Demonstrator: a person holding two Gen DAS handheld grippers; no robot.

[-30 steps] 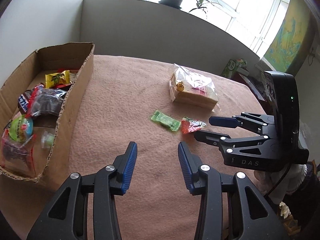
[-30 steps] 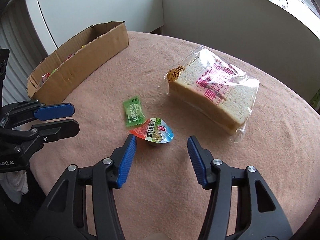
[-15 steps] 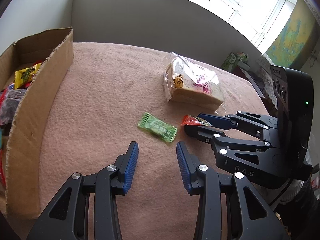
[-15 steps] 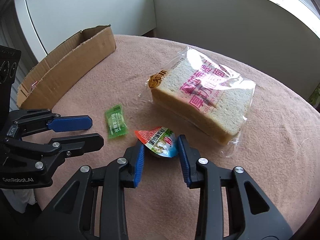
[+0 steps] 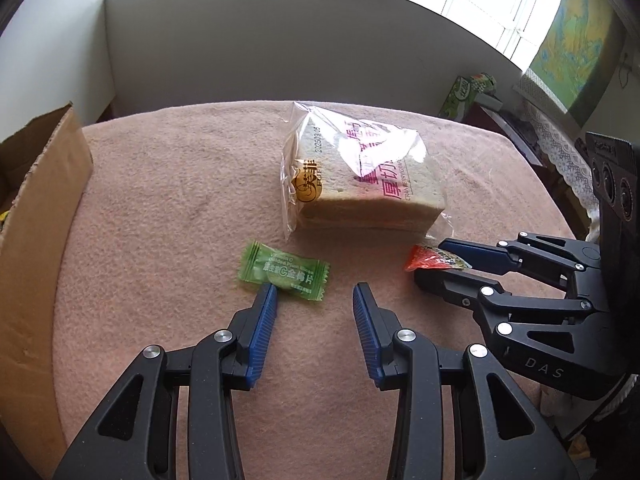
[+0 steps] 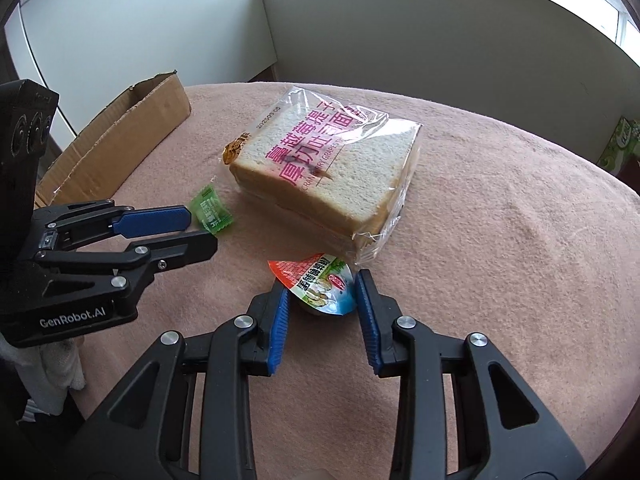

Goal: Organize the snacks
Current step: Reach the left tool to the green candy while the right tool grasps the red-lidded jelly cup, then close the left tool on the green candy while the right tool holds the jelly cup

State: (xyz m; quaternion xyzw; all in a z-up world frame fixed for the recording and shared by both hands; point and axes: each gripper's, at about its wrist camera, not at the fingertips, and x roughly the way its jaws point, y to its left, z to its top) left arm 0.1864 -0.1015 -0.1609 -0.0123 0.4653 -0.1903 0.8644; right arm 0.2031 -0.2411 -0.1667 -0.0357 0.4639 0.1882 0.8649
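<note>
The small jelly cup (image 6: 325,289) with its red and blue foil lid sits on the pink cloth of the bench (image 6: 500,240), right at the near corner of the bagged bread. The right gripper (image 6: 320,300) has it between its blue fingers (image 6: 280,320): the jaws have just been closing, and both pads now press against the cup's sides under the lid's overhang. From the left wrist view only the red edge of the lid (image 5: 430,258) pokes out between those fingers.

Just to the left of it lies a green wrapped candy (image 5: 284,271), flat on the cloth and apart from the cup. The left gripper (image 5: 314,300) points down at it with its fingers (image 5: 262,324) set narrow, nothing between them; the tip of its left finger overlaps the candy's near edge in that view, though I cannot tell whether it touches.

Behind both snacks is the bag of sliced toast bread (image 6: 320,176), in clear plastic printed with pink lettering, lying flat near the middle of the bench. A loose corner of its wrapper reaches almost to the cup.

Off at the left edge of the bench stands an open cardboard box (image 6: 116,148); a sliver of yellow wrapper (image 5: 3,216) shows inside.
</note>
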